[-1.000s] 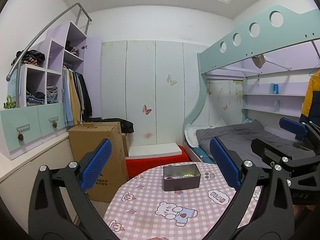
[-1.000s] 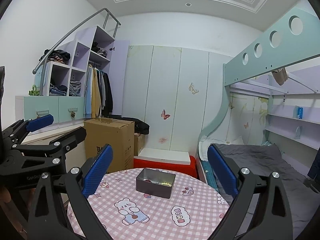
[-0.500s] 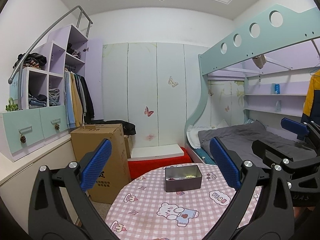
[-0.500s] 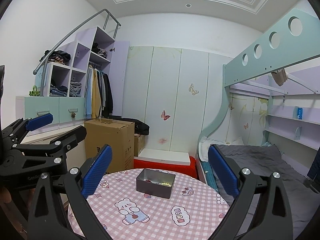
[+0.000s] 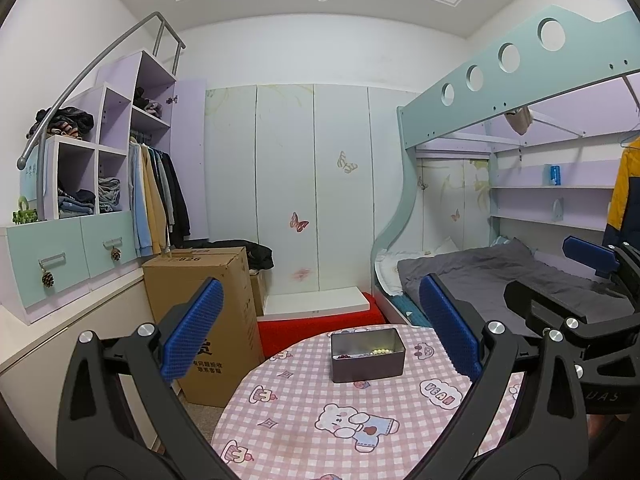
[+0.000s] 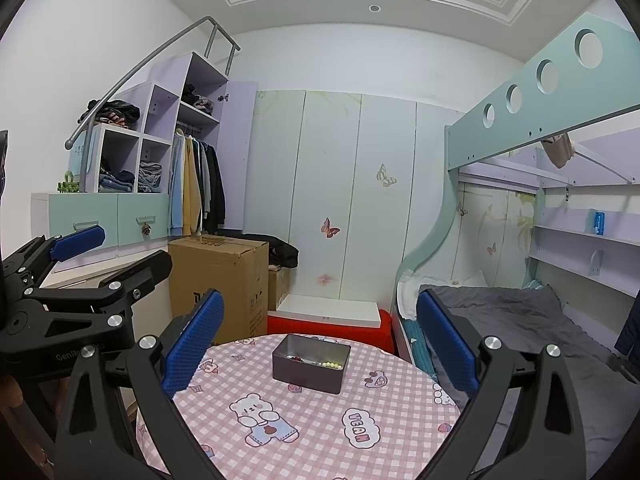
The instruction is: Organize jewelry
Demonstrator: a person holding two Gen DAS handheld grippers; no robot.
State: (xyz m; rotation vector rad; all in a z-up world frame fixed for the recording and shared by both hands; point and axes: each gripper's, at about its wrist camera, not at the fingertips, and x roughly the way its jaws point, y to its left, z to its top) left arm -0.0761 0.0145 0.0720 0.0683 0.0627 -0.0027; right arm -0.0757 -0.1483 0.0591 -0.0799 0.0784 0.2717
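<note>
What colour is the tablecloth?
Pink-and-white checked tablecloth with cartoon bears; clearest in the right wrist view.

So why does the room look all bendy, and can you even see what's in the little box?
Left wrist view: the fisheye lens bows the bunk bed and blacks out the corners. Right wrist view: same curving; the grey tin is sharp, but the beads inside it are too small to identify. Lighting is even in both, with no glare on the checked tablecloth.
</note>
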